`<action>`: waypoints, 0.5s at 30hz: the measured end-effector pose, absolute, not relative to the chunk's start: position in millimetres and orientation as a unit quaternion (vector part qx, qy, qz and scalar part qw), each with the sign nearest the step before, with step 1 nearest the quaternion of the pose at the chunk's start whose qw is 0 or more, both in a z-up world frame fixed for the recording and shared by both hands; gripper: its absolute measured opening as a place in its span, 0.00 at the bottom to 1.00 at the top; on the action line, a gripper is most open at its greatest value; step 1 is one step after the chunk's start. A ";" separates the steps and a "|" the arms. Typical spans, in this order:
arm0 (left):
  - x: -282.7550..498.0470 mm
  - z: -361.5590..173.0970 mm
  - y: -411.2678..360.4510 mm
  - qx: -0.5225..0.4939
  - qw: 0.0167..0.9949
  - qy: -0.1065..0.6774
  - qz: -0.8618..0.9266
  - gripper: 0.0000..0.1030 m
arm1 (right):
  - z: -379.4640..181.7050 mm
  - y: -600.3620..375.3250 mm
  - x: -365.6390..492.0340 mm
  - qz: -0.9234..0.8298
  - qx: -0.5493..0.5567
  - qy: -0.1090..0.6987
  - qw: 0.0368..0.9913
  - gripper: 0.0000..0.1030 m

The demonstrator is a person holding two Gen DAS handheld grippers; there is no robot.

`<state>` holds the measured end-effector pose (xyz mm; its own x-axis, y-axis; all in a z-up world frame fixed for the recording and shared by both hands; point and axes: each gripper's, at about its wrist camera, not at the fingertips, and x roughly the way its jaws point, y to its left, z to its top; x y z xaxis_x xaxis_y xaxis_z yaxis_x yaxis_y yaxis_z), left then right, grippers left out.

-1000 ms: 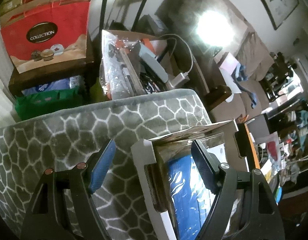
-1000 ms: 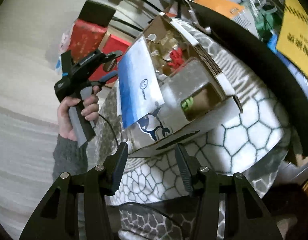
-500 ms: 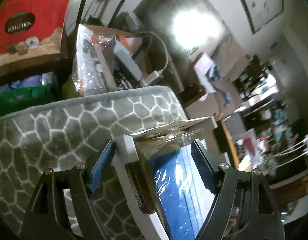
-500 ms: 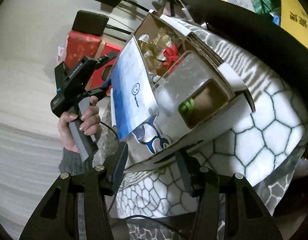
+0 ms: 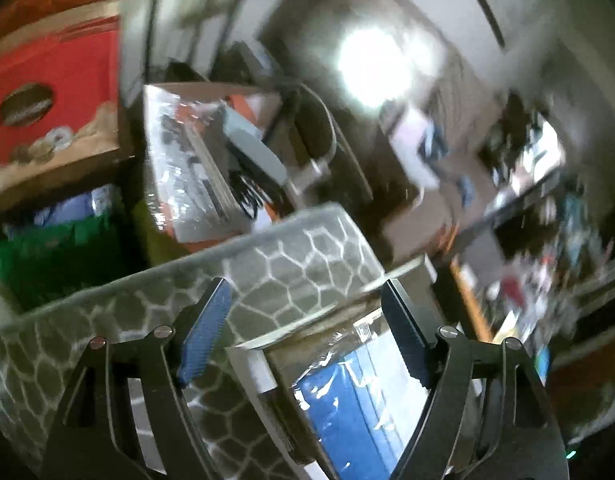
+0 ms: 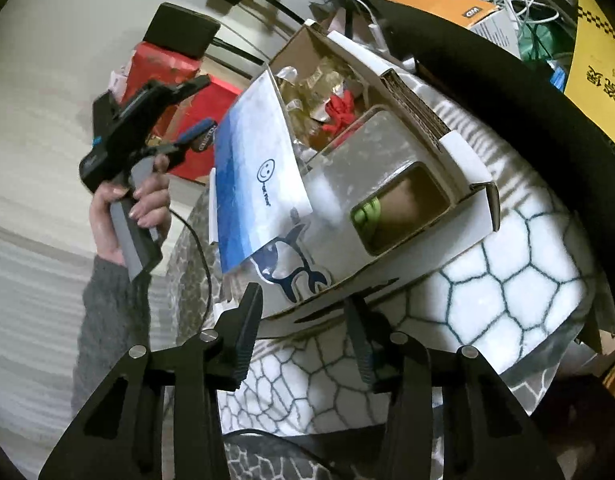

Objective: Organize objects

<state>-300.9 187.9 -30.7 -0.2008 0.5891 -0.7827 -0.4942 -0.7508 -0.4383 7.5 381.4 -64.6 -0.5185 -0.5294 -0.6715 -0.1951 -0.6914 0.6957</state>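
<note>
Since the earlier frame, right gripper (image 6: 305, 334) jaws are closing, nothing pinched; box (image 6: 387, 184) edge sits just above them, centre frame, on patterned blanket (image 6: 507, 280). Blue-white bag (image 6: 255, 184) with smiley sticks out of box. Left gripper (image 5: 305, 328) spread, empty, box corner lower centre; view now blurred. Orange box (image 6: 439, 0) reads "WD".

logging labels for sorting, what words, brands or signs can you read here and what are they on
"WD": on the orange box at the top of the right wrist view.
Smiley face sign, with small print beside it too small to read: on the blue and white bag.
Large dark characters, not legible to me: on the yellow sign.
Dark oval label, blurred in this frame: on the red box.
</note>
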 end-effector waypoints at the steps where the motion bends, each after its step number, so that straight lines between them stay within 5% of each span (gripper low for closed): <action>1: -299.4 -34.5 198.2 -0.538 0.363 -0.027 0.760 0.72 | -64.1 380.2 6.0 -0.786 0.480 -0.376 0.106 0.42; 7: -289.5 -47.8 235.7 -0.552 0.375 0.062 0.743 0.76 | -62.9 375.7 2.9 -0.791 0.481 -0.365 0.105 0.42; 15: -282.0 -45.7 228.6 -0.549 0.409 0.047 0.727 0.75 | -56.3 373.4 -0.5 -0.808 0.492 -0.313 0.080 0.42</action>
